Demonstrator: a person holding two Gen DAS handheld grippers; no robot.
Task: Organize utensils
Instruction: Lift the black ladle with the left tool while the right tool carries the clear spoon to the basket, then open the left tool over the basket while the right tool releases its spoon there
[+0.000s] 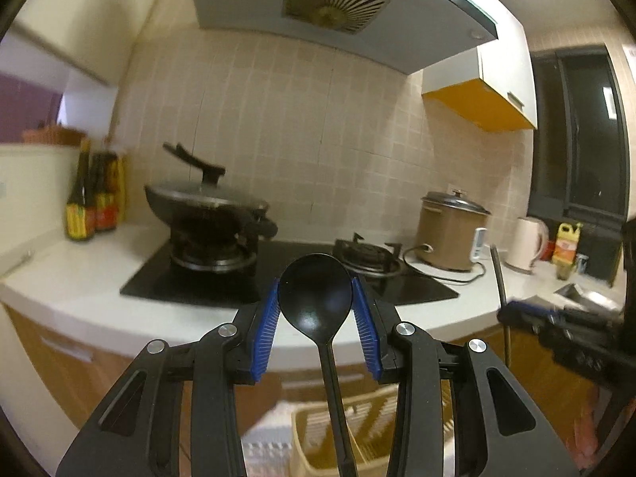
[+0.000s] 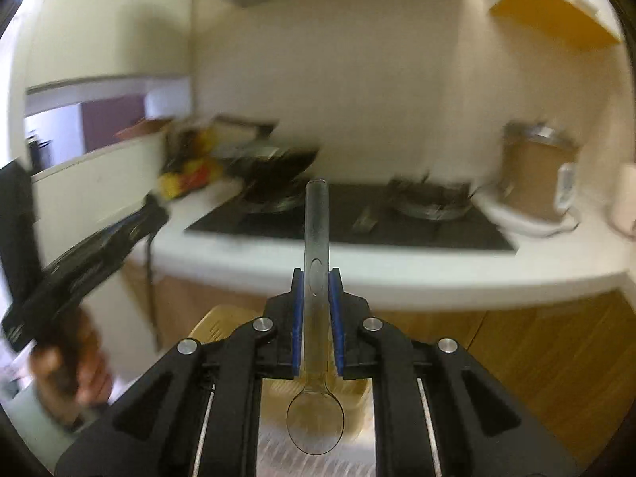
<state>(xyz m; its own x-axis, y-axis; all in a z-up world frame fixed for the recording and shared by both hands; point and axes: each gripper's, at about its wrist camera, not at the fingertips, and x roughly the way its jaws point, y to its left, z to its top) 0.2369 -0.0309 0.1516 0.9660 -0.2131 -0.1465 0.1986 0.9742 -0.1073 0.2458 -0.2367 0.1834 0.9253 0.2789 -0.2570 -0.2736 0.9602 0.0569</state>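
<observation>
My left gripper [image 1: 315,302] is shut on a black plastic spoon [image 1: 318,310], bowl up between the blue pads, handle running down toward a cream slotted utensil basket [image 1: 306,437] below. My right gripper [image 2: 317,298] is shut on the handle of a clear plastic spoon [image 2: 316,417], its bowl hanging down over the same basket [image 2: 210,326]. The right gripper shows at the right edge of the left wrist view [image 1: 556,322], and the left gripper, held by a hand, at the left of the right wrist view [image 2: 91,254].
A white counter [image 1: 79,278] carries a black gas hob [image 1: 222,282] with a lidded wok [image 1: 206,198], sauce bottles [image 1: 89,206], a brown rice cooker [image 1: 451,230], a kettle [image 1: 526,248] and a sink [image 1: 588,298]. Wooden cabinet fronts [image 2: 536,357] lie below.
</observation>
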